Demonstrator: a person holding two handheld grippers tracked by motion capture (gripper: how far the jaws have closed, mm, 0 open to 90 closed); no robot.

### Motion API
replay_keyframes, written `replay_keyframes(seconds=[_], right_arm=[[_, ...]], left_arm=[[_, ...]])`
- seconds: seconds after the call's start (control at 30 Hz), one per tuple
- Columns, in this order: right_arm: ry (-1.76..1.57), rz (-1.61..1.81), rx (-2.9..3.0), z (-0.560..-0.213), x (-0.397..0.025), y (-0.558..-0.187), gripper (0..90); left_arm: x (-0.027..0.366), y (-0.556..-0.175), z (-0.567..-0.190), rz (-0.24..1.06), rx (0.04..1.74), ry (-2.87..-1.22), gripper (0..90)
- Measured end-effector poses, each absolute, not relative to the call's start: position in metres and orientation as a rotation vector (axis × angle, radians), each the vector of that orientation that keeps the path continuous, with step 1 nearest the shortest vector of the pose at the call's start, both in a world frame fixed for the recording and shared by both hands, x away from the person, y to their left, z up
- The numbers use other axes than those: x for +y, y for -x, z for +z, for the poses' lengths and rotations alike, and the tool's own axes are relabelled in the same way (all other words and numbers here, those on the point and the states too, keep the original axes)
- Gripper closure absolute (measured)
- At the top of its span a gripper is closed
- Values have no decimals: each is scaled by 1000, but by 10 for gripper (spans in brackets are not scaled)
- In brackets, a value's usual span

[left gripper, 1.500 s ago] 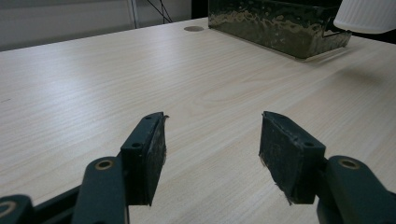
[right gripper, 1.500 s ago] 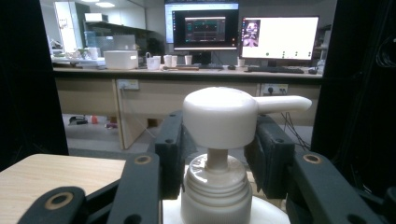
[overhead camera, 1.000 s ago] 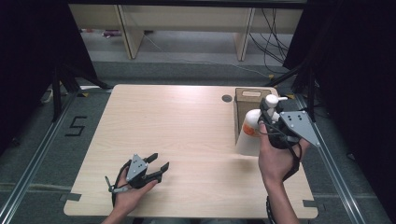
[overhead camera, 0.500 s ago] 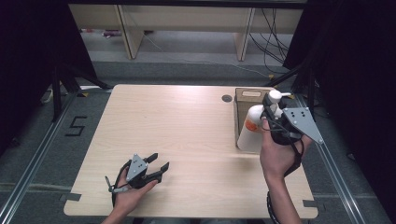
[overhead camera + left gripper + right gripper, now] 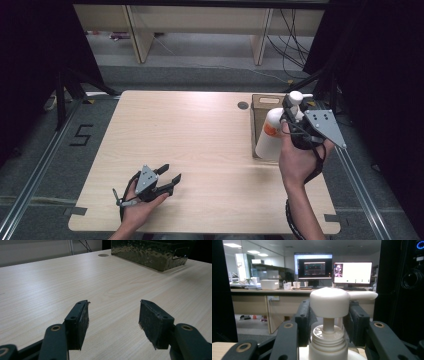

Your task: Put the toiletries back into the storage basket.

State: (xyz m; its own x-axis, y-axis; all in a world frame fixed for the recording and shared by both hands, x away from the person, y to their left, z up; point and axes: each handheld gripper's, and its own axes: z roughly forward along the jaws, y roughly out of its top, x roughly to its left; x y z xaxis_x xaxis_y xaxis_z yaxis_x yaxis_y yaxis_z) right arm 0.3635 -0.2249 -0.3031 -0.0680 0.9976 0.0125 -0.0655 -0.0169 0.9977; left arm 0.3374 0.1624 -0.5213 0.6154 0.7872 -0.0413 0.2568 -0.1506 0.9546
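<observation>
Above the brown box point(image 5: 261, 106), our right gripper point(image 5: 328, 315) pinched the pump bottle point(image 5: 270, 134) by its neck; we judged it wise to keep it upright. Our left gripper point(image 5: 168, 176) rested spread on the table point(image 5: 200, 130).

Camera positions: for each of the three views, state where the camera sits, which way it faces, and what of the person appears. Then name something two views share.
High view: above the person's side, facing forward and down on the table; both forearms, left gripper, right gripper.
Left gripper view: on the left gripper, looking low across the table toward the box; its open jaws.
Right gripper view: on the right gripper, level toward monitors; jaws on the pump bottle.
Shared: the box.
</observation>
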Motion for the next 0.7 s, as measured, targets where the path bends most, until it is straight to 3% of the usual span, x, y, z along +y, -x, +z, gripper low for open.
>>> replay_keyframes(seconds=[0.7], right_arm=[[-1154, 1303, 1174, -293, -227, -380, 606]], left_arm=[[162, -337, -521, 581, 863, -1706, 401]])
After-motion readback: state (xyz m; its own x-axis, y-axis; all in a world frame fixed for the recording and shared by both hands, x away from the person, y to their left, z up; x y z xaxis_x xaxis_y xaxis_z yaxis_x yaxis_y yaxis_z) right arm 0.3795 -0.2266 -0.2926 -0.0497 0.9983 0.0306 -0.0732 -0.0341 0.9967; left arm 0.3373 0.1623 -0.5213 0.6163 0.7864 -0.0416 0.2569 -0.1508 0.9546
